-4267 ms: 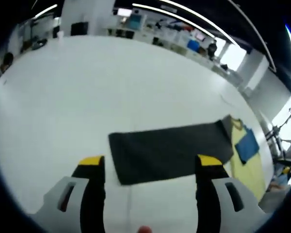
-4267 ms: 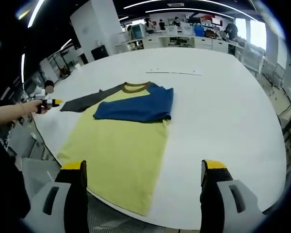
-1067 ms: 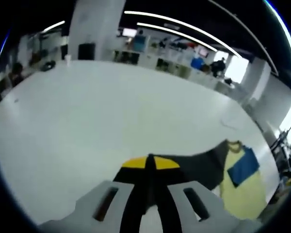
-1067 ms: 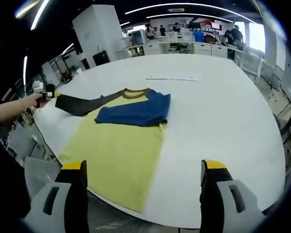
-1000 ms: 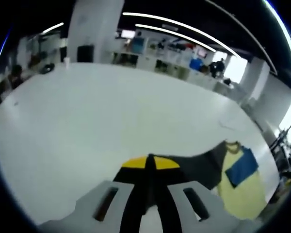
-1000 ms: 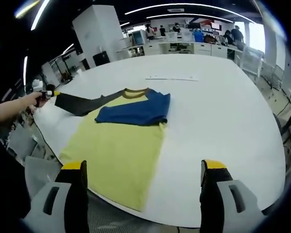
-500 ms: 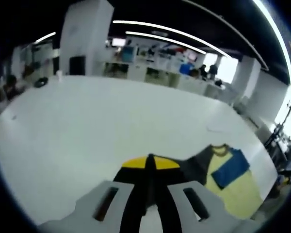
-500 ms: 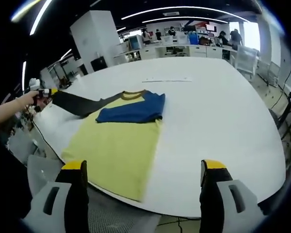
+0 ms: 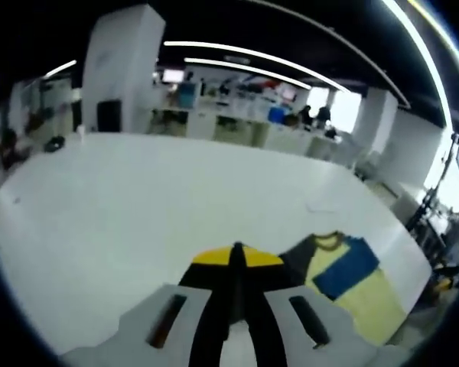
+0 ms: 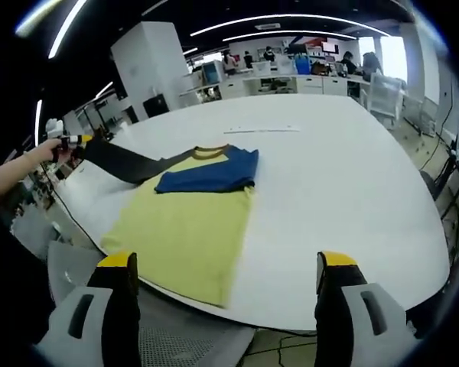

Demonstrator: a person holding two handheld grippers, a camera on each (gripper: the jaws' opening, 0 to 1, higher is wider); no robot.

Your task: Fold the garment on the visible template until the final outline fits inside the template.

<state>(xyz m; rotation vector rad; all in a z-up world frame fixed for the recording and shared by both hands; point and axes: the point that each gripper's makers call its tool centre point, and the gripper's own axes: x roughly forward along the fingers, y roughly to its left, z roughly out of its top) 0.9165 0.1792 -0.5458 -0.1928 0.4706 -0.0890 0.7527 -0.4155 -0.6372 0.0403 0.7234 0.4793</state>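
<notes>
Showing, left gripper view: left gripper [image 9: 237, 256] with yellow-tipped jaws pressed together, clenched on the dark grey sleeve [image 9: 294, 260] of the garment [image 9: 352, 279].
Garment, left gripper view: yellow body with a blue sleeve [image 9: 348, 267] folded across the chest, lying on the white table [image 9: 138, 199] to the right of the jaws.
Background, left gripper view: desks and ceiling light strips beyond the table's far edge.
Right gripper, right gripper view: right gripper [image 10: 226, 279] with jaws spread wide apart, released, holding nothing, poised above the table's near edge.
Garment, right gripper view: flat on the table [image 10: 352, 183], collar away from the camera, hem near the table's near edge.
Left hand, right gripper view: hand [image 10: 50, 153] on an outstretched arm at the left, holding the left gripper [image 10: 76, 140]; the grey sleeve [image 10: 126, 162] runs taut from shoulder to jaws, raised off the table.
Template: cannot tell.
</notes>
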